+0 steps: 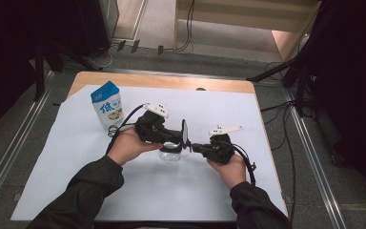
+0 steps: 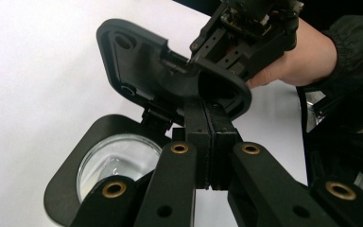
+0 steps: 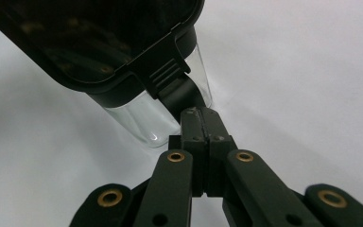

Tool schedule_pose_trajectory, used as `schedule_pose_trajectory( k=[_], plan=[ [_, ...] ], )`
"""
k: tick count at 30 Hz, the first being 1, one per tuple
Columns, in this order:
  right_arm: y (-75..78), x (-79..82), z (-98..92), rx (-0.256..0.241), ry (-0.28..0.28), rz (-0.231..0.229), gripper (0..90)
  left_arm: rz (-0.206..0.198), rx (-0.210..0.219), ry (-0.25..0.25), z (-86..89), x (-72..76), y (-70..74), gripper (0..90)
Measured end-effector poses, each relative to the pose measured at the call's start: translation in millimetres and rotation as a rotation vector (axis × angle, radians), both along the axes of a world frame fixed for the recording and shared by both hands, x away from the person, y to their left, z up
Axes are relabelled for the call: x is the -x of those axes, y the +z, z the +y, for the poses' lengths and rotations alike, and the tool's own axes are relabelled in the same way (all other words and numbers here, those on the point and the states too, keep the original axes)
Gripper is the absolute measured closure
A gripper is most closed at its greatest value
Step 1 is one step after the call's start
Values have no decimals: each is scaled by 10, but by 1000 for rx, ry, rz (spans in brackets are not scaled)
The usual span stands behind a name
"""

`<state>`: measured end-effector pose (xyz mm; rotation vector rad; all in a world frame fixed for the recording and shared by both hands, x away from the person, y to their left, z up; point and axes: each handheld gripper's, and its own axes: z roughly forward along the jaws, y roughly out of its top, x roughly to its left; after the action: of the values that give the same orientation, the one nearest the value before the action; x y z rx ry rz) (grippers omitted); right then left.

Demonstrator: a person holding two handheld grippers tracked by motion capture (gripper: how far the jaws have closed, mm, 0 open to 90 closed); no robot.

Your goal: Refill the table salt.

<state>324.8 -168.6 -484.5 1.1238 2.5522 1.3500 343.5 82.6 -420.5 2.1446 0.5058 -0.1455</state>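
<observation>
A clear glass container (image 1: 170, 153) with a black collar stands mid-table on the white sheet (image 1: 219, 191). Its hinged black lid (image 1: 185, 133) is swung up on edge. In the left gripper view the lid (image 2: 151, 66) rises behind the round glass mouth (image 2: 116, 163). My left gripper (image 2: 210, 118) is shut, its jaws pinched on the black collar just right of the hinge. My right gripper (image 3: 199, 116) is shut on the lid's ribbed latch tab (image 3: 179, 90), with the glass wall (image 3: 146, 123) below the lid (image 3: 90, 42). From above, the left gripper (image 1: 177, 138) and right gripper (image 1: 194, 147) meet at the lid.
A blue-and-white milk carton (image 1: 108, 105) stands upright at the back left of the sheet, close behind my left hand. The wooden table edge (image 1: 171, 81) runs along the far side. Cables trail from both grippers, and metal rails flank the table.
</observation>
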Motion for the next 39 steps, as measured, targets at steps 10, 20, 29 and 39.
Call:
schedule_pose_trajectory(
  k=[10, 20, 29, 39],
  plan=[
    [-10, -20, 33, 1, -7, -6, 900, 2, -24, -13, -147, -72, -7, 900],
    [-16, -34, 57, 3, -13, -10, 900, 11, -33, -8, -199, -133, -61, 900],
    [-14, -34, 63, 7, -18, -11, 900, 15, -31, 2, -196, -162, -82, 900],
    [-11, -47, 72, 6, -25, -15, 899, 28, -29, 6, -171, -186, -95, 885]
  ],
)
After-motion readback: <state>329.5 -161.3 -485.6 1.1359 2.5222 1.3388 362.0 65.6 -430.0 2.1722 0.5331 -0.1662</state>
